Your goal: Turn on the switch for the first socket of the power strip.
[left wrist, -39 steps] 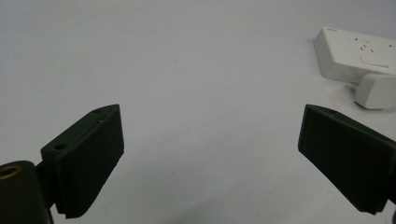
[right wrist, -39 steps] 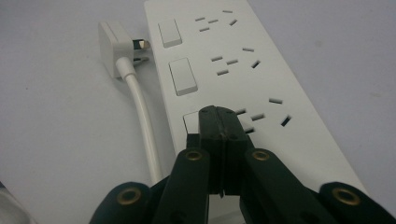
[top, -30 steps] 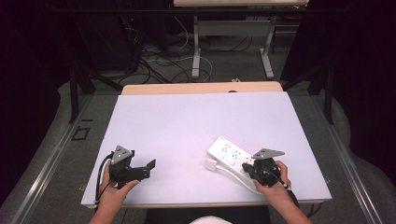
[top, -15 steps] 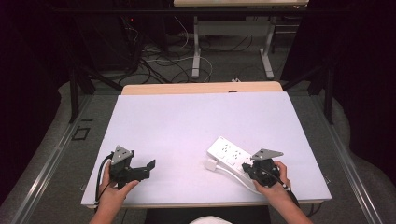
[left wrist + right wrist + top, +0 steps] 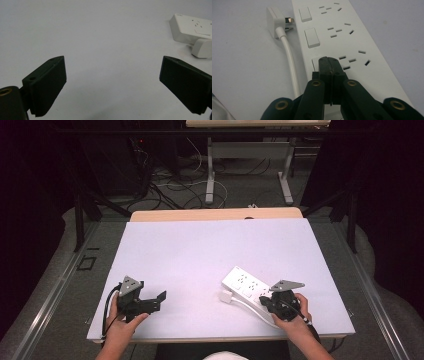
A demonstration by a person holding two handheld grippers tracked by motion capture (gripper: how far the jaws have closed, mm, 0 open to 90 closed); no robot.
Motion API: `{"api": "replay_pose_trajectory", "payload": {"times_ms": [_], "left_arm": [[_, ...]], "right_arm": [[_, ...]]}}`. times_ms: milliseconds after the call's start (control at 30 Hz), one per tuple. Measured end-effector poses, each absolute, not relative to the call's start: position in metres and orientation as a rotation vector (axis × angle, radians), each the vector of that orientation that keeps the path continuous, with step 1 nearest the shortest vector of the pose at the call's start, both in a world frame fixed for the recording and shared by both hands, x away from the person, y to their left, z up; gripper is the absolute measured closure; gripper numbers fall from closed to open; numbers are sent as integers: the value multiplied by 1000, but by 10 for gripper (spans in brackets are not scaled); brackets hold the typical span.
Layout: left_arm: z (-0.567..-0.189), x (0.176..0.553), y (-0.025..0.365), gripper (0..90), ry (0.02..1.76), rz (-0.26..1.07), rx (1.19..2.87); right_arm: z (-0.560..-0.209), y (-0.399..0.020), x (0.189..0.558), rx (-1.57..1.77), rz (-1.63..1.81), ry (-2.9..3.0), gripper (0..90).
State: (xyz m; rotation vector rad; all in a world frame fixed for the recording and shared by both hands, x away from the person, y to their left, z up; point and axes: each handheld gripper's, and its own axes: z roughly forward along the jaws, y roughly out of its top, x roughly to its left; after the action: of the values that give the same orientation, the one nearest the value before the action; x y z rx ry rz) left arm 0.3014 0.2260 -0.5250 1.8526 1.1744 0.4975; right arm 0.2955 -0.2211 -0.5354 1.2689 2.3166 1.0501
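Pressing on the nearest rocker switch point(image 5: 315, 63) of the power strip point(image 5: 342, 42) appears to be the work in hand. The right gripper point(image 5: 329, 61) has its jaws closed flat together, holding nothing, and their joined tip sits on or just over that switch; contact cannot be confirmed. The two switches beyond it stand untouched, and which way any of them is set cannot be told.

The power strip point(image 5: 247, 285) lies on the white table point(image 5: 210, 255) at its near right, angled away from the person. Its own plug point(image 5: 277, 21) rests loose on the table beside the far end of the strip, pins bare, with the white cord point(image 5: 289, 62) running back along the strip's side. No socket is occupied.

The left gripper point(image 5: 150, 301) rests at the near left, well apart from the strip, jaws spread wide and empty.

Judgement: the work is at an early stage, with one switch addressed at most and two remaining.

Against the frames from a second and half a second ago, no change is detectable: both hands, both grippers, the strip and the plug keep the same places.
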Motion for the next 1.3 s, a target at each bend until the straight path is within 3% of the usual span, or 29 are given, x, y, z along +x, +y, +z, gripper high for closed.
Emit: {"api": "replay_pose_trajectory", "payload": {"times_ms": [400, 1300], "left_arm": [[-525, 301, 227, 72, 1176, 498, 1845], [-525, 302, 228, 74, 1182, 495, 1846]], "right_arm": [[-536, -225, 296, 1304, 1092, 2306, 892], [-520, -241, 292, 1331, 1242, 2201, 670]]}}
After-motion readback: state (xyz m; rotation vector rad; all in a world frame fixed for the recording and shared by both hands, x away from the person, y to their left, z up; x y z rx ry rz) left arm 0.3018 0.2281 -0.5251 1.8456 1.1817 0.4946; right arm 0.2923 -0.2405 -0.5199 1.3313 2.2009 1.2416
